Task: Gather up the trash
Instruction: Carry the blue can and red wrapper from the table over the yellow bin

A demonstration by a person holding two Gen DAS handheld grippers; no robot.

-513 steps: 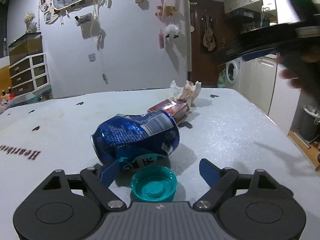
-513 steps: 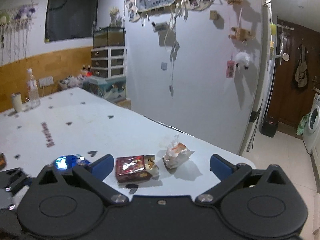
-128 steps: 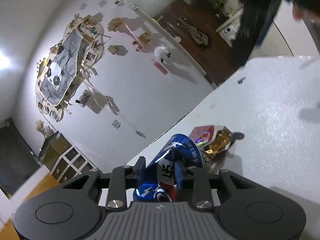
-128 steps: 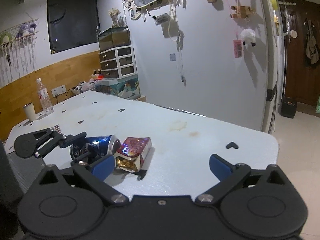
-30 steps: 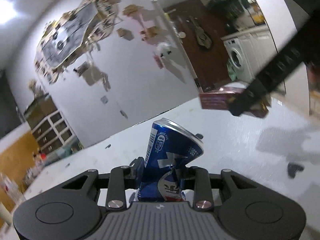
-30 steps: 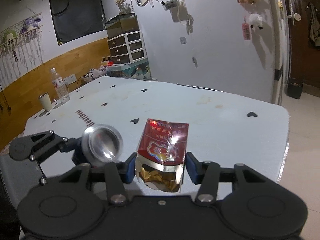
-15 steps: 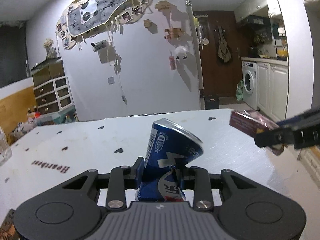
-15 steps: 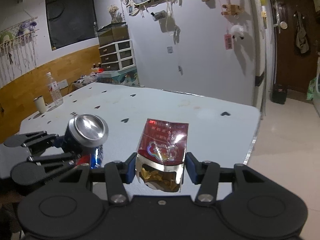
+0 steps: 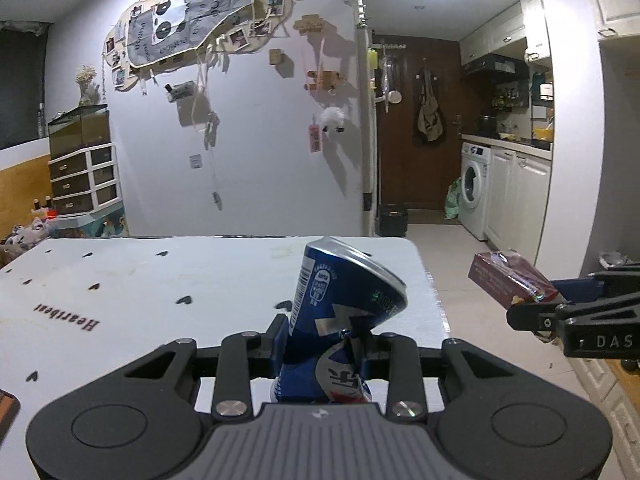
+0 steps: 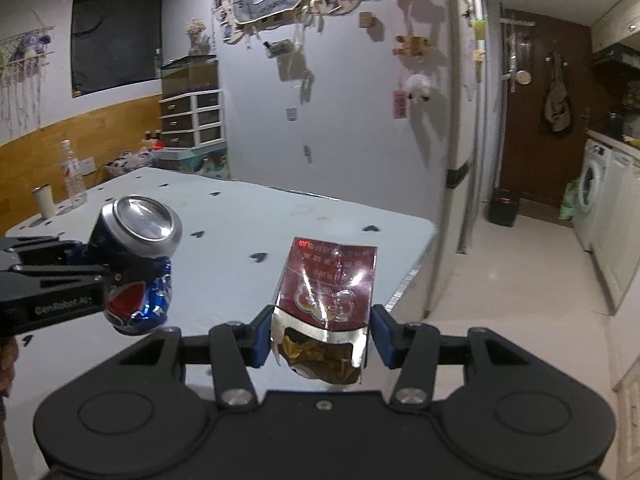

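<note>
Here, you are holding both pieces of trash in the air above the white surface (image 9: 120, 300), one in each hand-held gripper. Your left hand-held gripper (image 9: 322, 344) is clamping the dented blue can (image 9: 344, 308) at its crushed lower part, with both blue pads pressing its sides; the can is standing roughly upright above the surface's near right part, its silver top tilting away to the right. In the right wrist view, the same can (image 10: 138, 264) is showing to the left of the wrapper, its round silver end facing the camera. Your right hand-held gripper (image 10: 320, 338) is gripping the red foil snack wrapper (image 10: 326, 284) by its two side edges, torn gold end toward you. Seen from the left wrist, that wrapper (image 9: 510, 278) is hanging right of the can, beyond the surface's right edge and over the tiled floor (image 9: 460, 264).
</note>
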